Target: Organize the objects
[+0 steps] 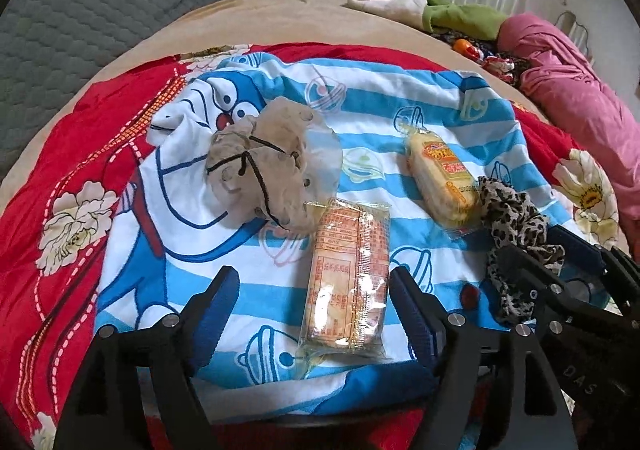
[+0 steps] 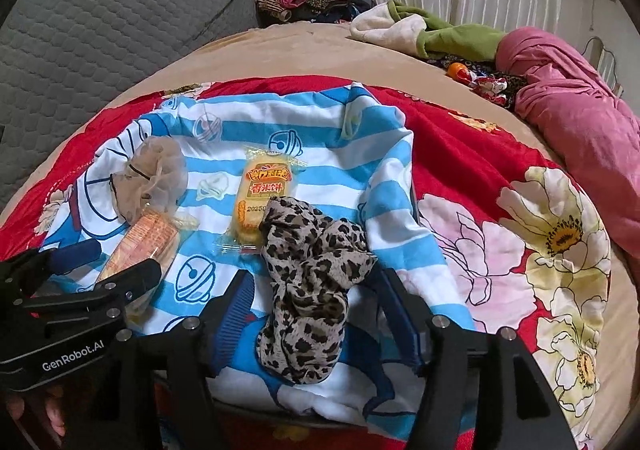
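The cracker pack [image 1: 347,277] lies on the striped cloth [image 1: 432,106] lengthwise between the open left fingers [image 1: 224,298], untouched, while the leopard scarf [image 2: 308,274] sits between the right fingers [image 2: 236,298], seemingly parted and loose.

Ahead of you, the striped cartoon cloth [image 1: 360,122] lies open between the beige scrunchie [image 1: 264,166] and the yellow rice-cracker pack [image 1: 444,178]. The orange-printed cracker pack [image 1: 348,274] fills the gap between your left gripper's fingers [image 1: 412,306]; the leopard-print scrunchie [image 2: 308,282] blocks the right gripper's. The red floral quilt [image 2: 500,218] offers you clear passage on the right.
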The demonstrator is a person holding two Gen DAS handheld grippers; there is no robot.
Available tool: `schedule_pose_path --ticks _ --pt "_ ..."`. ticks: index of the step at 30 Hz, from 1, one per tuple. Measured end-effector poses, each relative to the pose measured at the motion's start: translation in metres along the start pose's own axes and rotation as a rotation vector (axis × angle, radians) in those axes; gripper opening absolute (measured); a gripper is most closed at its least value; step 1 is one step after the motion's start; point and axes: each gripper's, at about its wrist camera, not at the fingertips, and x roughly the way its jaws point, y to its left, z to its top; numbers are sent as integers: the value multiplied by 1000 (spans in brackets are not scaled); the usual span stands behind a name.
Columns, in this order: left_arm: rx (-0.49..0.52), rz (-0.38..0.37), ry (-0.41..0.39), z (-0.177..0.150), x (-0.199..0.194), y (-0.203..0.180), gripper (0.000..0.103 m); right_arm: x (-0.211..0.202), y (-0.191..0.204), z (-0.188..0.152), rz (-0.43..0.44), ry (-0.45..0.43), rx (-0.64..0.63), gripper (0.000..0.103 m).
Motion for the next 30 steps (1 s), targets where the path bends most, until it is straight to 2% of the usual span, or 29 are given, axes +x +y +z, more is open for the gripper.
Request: schedule_pose_path --ticks 5,18,21,30 --pt "-8 -27 -10 1 -10 3 82 -5 -1 1 0 -10 2 66" --pt "-7 -24 -26 -2 -29 7 85 -25 2 5 -19 -61 -7 71" --pt "-20 -37 -35 -2 -36 11 93 -27 5 5 -21 -62 -18 71" --pt "-19 -37 -43 -2 -53 14 102 -41 5 4 -28 -75 -8 71"
